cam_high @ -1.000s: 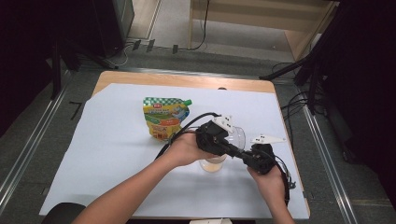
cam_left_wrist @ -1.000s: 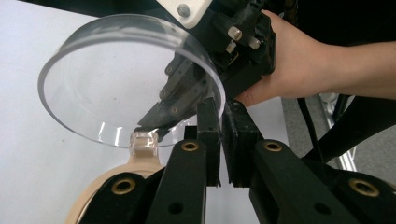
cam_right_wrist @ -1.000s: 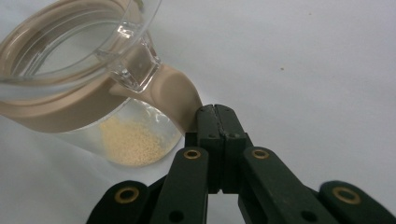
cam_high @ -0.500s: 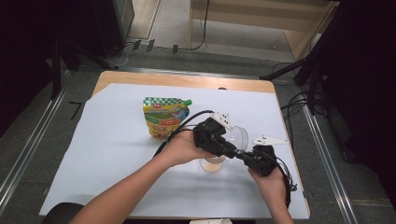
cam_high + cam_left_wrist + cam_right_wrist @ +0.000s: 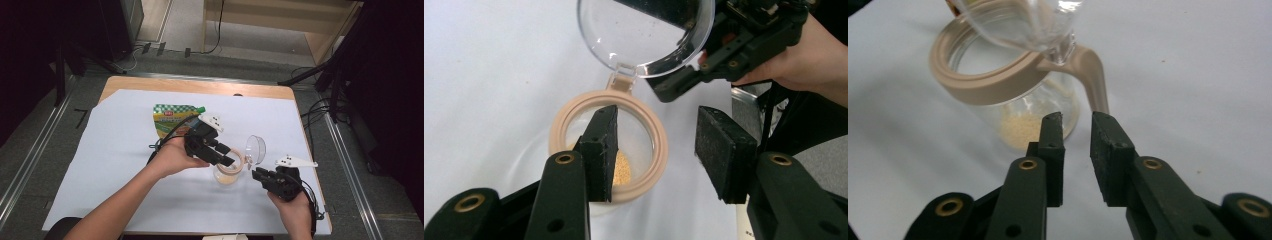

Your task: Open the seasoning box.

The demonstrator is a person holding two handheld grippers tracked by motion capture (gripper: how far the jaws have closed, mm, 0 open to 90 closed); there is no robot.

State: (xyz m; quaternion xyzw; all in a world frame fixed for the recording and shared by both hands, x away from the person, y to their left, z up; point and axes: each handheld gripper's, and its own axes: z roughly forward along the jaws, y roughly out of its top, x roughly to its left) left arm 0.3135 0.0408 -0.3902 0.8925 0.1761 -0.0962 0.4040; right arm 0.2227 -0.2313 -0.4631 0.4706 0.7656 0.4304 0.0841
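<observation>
Item: open jar [image 5: 228, 172] on the white surface [image 5: 110, 165], both grippers at it.

I see the jar standing right of centre on the surface, clear-walled with a beige rim [image 5: 608, 145] and a little tan powder [image 5: 1020, 131] at the bottom. Its clear lid [image 5: 255, 149] is flipped up on the hinge, on the side toward my right gripper [image 5: 258, 174]. My left gripper [image 5: 659, 150] is wide: one jaw inside the jar mouth, the other outside the rim, nothing clamped. My right gripper is narrow, a slim gap between the jaws, holding nothing; in its own view the beige hinge tab [image 5: 1093, 75] sits just past the tips. A green and yellow pouch [image 5: 172, 119] lies flat behind my left hand [image 5: 172, 157].
</observation>
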